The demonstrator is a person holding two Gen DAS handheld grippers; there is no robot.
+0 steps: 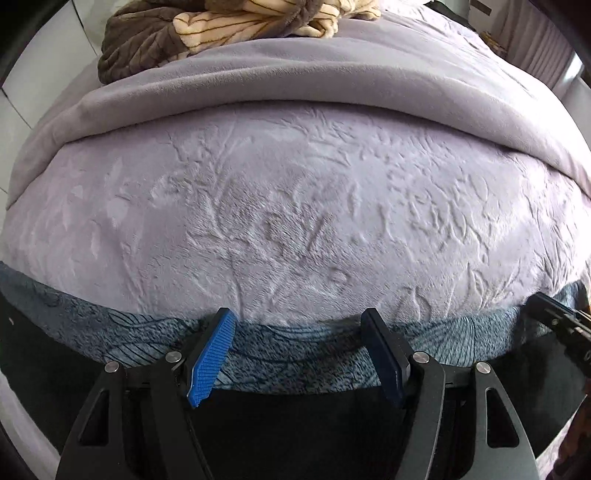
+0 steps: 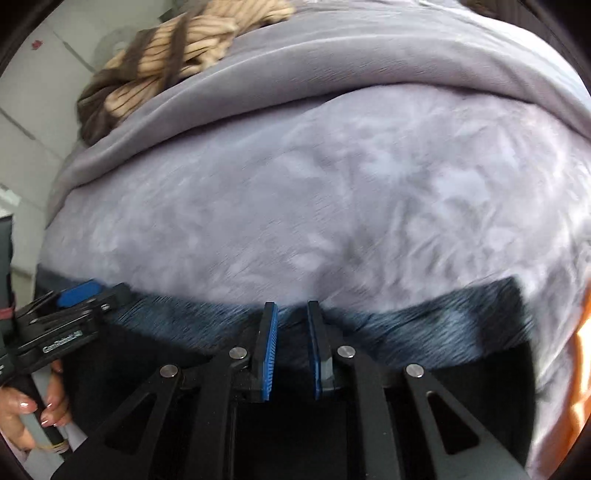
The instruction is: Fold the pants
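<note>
The pants point(image 1: 280, 354) are dark with a blue-grey patterned fleece lining turned out along the top edge. They lie across the near edge of the bed. My left gripper point(image 1: 299, 325) is open, its blue pads wide apart over the lining edge. The right gripper's black frame point(image 1: 557, 325) shows at the right edge. In the right wrist view the pants point(image 2: 424, 332) are blurred. My right gripper point(image 2: 292, 314) has its jaws close together with a narrow gap over the lining edge; whether fabric is pinched between them is unclear. The left gripper point(image 2: 79, 290) shows at the left, held by a hand point(image 2: 33, 410).
A lilac embossed plush blanket point(image 1: 295, 206) covers the bed, with a folded grey fold point(image 1: 295, 77) across the back. A brown and cream striped throw point(image 1: 207, 26) lies bunched at the far end. White tiled floor point(image 2: 29, 96) lies to the left.
</note>
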